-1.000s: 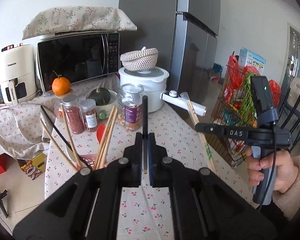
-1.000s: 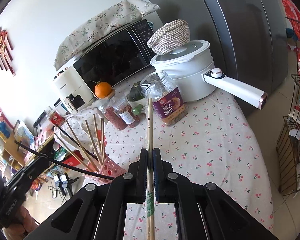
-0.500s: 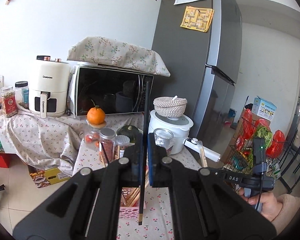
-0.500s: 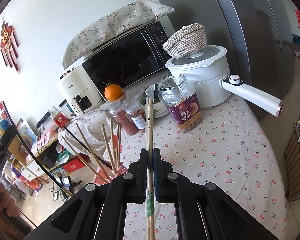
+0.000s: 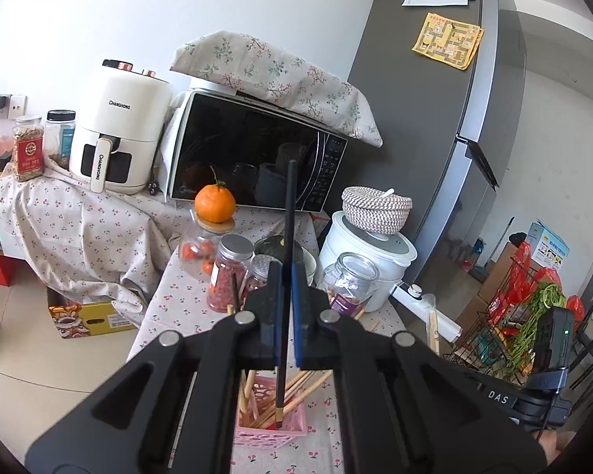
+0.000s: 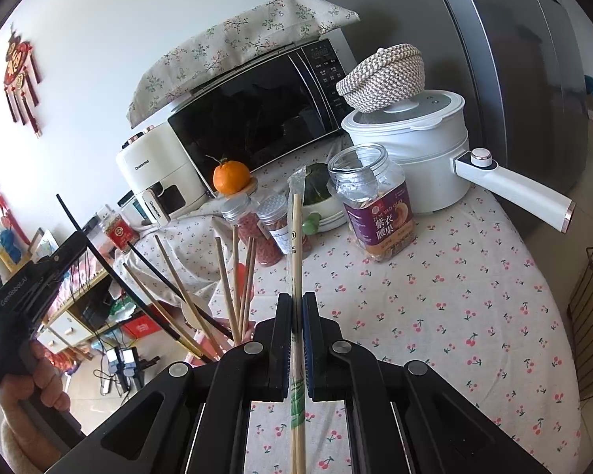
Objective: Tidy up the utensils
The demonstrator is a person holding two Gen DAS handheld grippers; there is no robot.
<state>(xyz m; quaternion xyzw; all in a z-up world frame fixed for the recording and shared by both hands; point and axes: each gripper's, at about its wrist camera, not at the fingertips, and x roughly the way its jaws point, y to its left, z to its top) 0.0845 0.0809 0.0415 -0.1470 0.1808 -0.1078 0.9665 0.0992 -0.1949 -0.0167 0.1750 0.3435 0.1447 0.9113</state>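
Observation:
My left gripper [image 5: 284, 272] is shut on a black chopstick [image 5: 288, 221], held upright, its lower tip just above or inside the pink holder [image 5: 292, 428], which holds several wooden chopsticks. My right gripper [image 6: 295, 304] is shut on a wrapped pair of wooden chopsticks [image 6: 296, 237], to the right of the holder's chopsticks [image 6: 233, 276]. The left gripper with the black chopstick [image 6: 83, 233] shows at the left of the right wrist view. The holder itself is mostly hidden there.
On the cherry-print tablecloth [image 6: 435, 296] stand a nut jar [image 6: 375, 205], spice jars [image 6: 253, 229], a white electric pot [image 6: 415, 158] with a long handle, an orange [image 5: 214, 203], a microwave [image 5: 253, 158] and an air fryer [image 5: 118, 138]. A fridge [image 5: 435, 118] stands behind.
My left gripper has lifted and tilted, bringing the black chopstick upright over the pink holder. My right gripper has moved slightly closer to the holder, still holding the wrapped chopsticks.

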